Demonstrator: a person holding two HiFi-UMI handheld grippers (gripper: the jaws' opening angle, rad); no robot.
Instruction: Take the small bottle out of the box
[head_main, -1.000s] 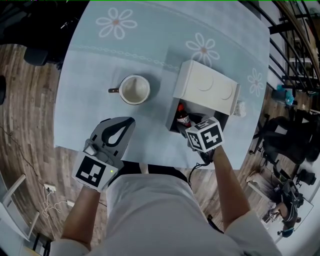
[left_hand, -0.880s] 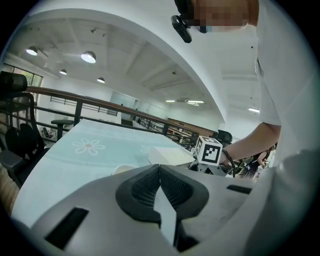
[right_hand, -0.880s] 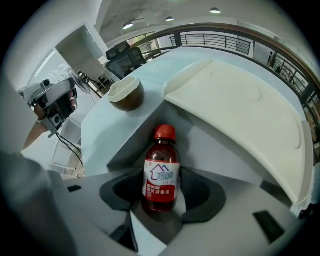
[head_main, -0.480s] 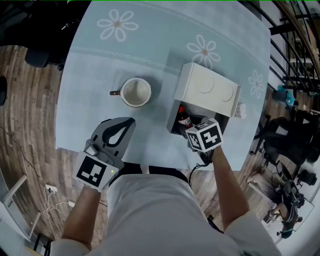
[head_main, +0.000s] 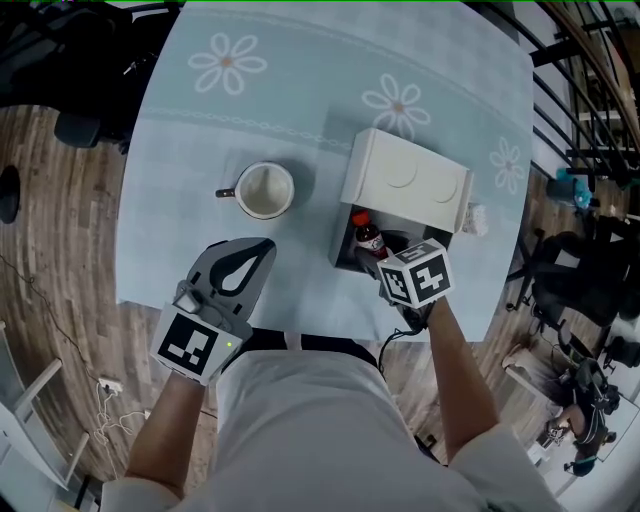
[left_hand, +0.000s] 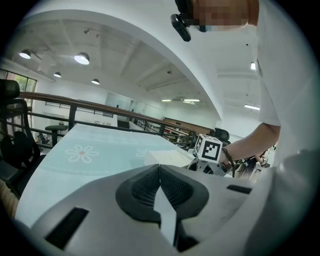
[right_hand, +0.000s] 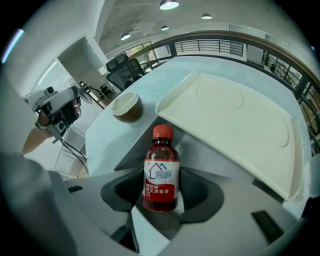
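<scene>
Wood-plank floor (head_main: 60, 260), black railing (head_main: 585, 95), round ceiling lights (left_hand: 82, 58), black office chairs (left_hand: 11, 125).

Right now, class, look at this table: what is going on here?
A person holds a hand-held gripper in each hand at a table. The right hand-held gripper points down into the open white box, with the small red-capped bottle standing between its jaws. They have just been closing a little but do not seem to grip it yet. The left hand-held gripper rests shut and empty near the table's front edge, not far from a mug.
</scene>
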